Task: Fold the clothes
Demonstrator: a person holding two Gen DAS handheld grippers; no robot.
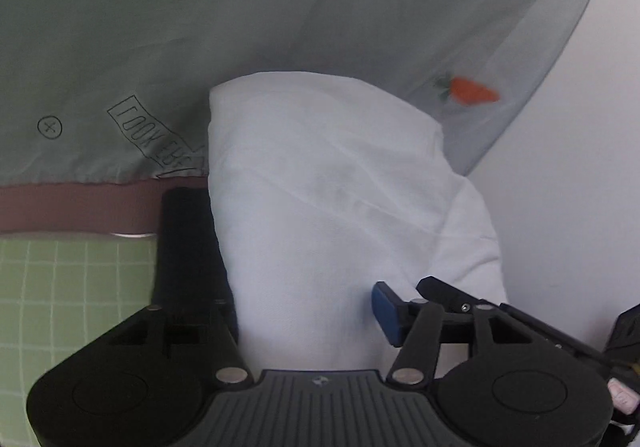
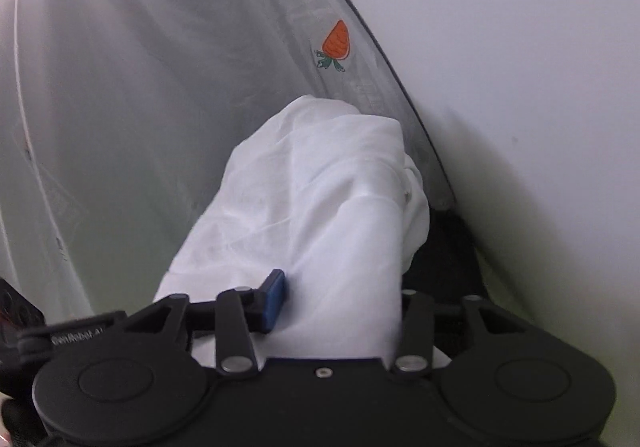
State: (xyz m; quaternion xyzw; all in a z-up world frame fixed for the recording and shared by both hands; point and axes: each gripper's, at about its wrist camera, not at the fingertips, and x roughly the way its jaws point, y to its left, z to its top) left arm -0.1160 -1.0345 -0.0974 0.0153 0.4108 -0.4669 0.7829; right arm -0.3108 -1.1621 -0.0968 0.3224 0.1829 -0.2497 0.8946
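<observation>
A white garment (image 1: 320,183) is bunched into a thick roll that runs forward between the fingers of my left gripper (image 1: 296,247). The left jaws stand wide, with the cloth filling the gap and a blue pad (image 1: 386,313) against its right side. In the right wrist view the same white garment (image 2: 320,199) lies between the fingers of my right gripper (image 2: 344,287), whose blue pad (image 2: 274,297) presses its left side. The right finger is hidden behind cloth. Both grippers hold the bundle.
A pale green printed sheet (image 1: 160,27) with an orange carrot print (image 1: 472,89) lies behind the garment; the print also shows in the right wrist view (image 2: 336,43). A white wall (image 2: 520,47) is at the right. A green checked mat (image 1: 72,287) lies lower left.
</observation>
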